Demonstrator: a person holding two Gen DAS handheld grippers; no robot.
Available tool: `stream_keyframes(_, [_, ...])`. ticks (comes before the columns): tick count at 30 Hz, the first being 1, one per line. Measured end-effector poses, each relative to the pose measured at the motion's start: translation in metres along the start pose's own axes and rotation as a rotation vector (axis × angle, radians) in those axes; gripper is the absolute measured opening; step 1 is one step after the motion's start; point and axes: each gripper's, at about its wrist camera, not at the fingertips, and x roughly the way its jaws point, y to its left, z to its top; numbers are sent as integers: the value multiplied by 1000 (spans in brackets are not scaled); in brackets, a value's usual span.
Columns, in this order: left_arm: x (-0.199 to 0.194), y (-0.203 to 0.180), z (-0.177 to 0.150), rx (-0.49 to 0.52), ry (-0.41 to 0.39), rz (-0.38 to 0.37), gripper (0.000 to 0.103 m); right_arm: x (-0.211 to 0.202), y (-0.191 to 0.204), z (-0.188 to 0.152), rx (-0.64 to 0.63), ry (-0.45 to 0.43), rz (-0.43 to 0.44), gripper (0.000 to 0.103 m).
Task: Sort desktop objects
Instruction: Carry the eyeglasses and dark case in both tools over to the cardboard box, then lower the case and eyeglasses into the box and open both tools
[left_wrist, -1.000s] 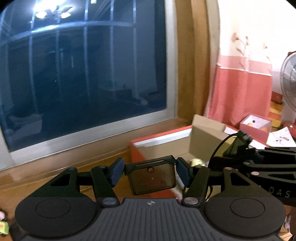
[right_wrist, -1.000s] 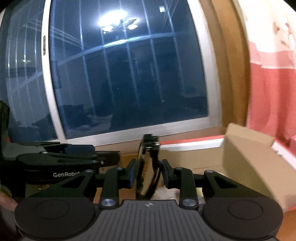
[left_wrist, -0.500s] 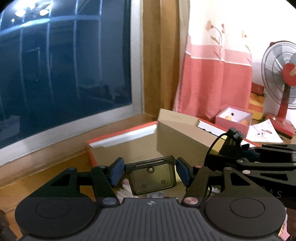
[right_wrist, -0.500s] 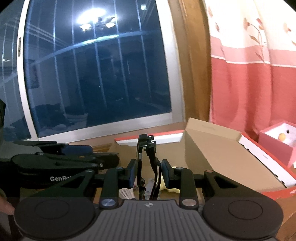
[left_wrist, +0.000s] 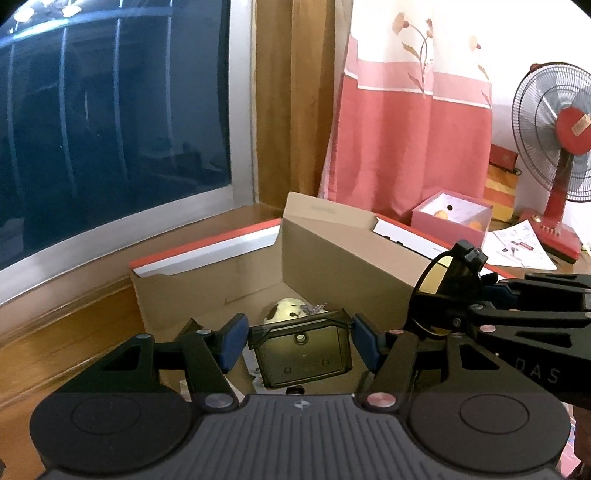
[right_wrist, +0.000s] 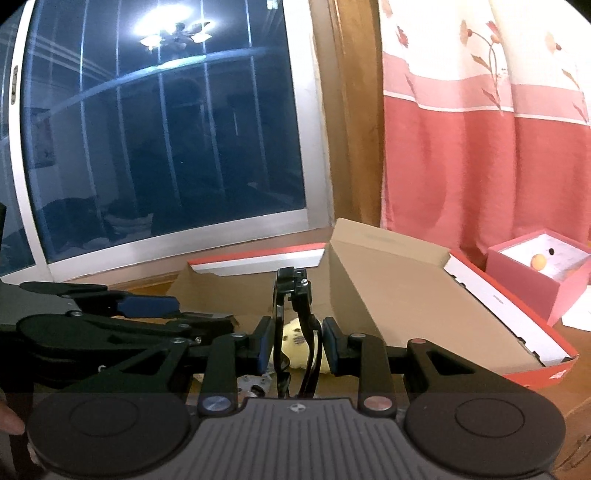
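Smoky plastic tray (left_wrist: 303, 347) is clamped by half-open left gripper (left_wrist: 299, 341) on side walls, folded glasses (right_wrist: 295, 325) pinched in near-shut right gripper (right_wrist: 297, 347) over cardboard box (left_wrist: 207, 291); both judged light, stiff, slippery, lenses fragile.

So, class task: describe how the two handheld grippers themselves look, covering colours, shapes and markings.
The left gripper and the right gripper match: black angular linkage arms, dark blue finger pads, silver and reddish pivot bolts, a grey ribbed base between two round black discs. White lettering, partly readable, marks the side of the right one.
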Motion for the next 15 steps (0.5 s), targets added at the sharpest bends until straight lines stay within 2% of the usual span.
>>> stream_keyframes(15, [14, -5, -1, 15, 38, 2, 61, 12, -12, -1, 18, 24, -30, 31])
